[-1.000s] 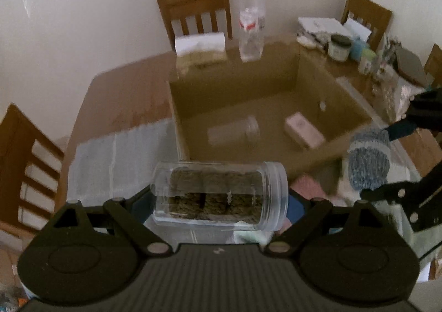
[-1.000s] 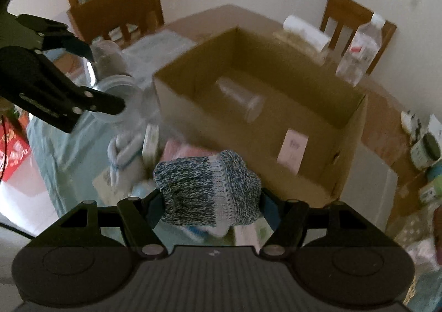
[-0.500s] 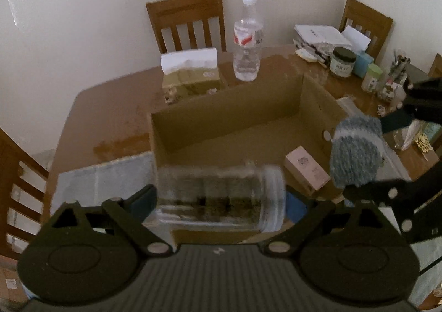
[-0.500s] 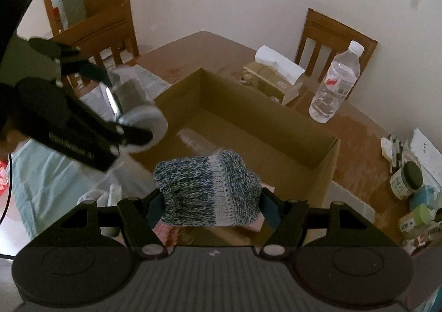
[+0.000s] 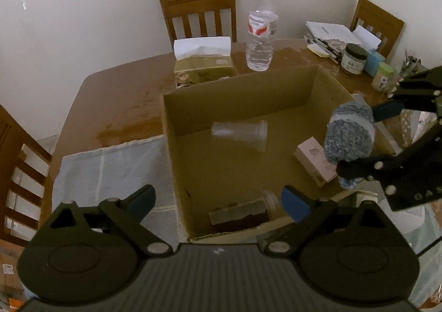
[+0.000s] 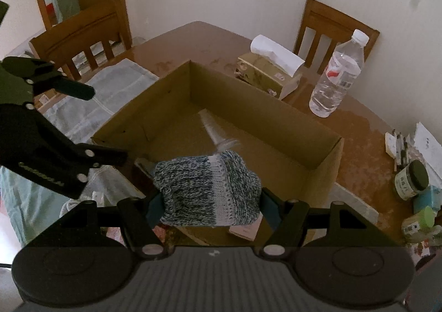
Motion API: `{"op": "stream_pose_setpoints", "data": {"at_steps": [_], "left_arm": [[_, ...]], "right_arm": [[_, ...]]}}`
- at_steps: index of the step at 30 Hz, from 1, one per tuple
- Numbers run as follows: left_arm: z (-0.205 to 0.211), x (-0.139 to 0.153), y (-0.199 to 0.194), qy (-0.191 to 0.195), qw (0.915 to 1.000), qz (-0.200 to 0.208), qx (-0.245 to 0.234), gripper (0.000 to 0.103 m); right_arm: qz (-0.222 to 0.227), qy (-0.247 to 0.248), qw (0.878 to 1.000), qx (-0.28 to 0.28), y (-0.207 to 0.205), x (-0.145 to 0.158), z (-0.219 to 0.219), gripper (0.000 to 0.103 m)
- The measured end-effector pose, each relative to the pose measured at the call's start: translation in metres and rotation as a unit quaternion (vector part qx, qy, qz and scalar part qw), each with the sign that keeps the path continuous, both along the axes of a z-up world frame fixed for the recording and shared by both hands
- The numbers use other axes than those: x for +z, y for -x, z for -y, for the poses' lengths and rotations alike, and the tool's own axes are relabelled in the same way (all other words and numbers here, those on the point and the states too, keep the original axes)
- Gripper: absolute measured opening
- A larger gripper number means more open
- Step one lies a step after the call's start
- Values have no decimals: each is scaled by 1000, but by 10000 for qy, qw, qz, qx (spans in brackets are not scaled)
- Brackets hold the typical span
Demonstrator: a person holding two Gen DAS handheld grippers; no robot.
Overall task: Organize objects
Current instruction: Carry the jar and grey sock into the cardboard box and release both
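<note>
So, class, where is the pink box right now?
In the left wrist view the pink box lies on the floor of the cardboard box, toward its right side, right of the clear plastic cup and just under the knitted sock.

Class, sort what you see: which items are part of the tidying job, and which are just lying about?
Job: brown cardboard box; blue-white knitted roll in right gripper; clear plastic jar; open left gripper.

Lying about: clear water bottle; tissue box; dark-lidded jar.
</note>
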State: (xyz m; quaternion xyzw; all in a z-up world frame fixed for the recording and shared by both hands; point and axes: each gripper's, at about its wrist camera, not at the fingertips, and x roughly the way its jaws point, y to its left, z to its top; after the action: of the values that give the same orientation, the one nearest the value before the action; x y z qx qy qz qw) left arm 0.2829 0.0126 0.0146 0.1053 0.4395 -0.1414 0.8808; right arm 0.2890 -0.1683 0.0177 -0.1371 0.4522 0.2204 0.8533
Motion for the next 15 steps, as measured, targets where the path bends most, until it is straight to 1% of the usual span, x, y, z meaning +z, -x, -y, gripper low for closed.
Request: {"op": "stream_pose_setpoints", "data": {"at_steps": [2, 4, 5, 6, 7, 10, 15], "left_arm": [[-3, 1, 3, 27, 10000, 21, 35, 98], [-7, 2, 5, 49, 9999, 53, 95, 99], [-8, 2, 6, 57, 9999, 75, 117, 100], [-9, 2, 8, 53, 9998, 95, 140, 100], [-11, 2, 9, 37, 9998, 111, 162, 100], [-13, 2, 15, 2, 9997, 169, 192, 100], [-13, 0, 26, -28, 9996, 235, 175, 100]], "right_arm": [[-7, -9, 10000, -19, -4, -1, -2, 75], [37, -53, 10000, -12, -7, 0, -5, 79], [113, -63, 9999, -30, -8, 1, -6, 86], [152, -50, 9999, -49, -9, 1, -7, 98], [186, -61, 9998, -79, -9, 2, -7, 103], [182, -214, 9995, -106, -8, 5, -4, 103], [179, -216, 9995, -146, 1, 5, -2, 103]]}}
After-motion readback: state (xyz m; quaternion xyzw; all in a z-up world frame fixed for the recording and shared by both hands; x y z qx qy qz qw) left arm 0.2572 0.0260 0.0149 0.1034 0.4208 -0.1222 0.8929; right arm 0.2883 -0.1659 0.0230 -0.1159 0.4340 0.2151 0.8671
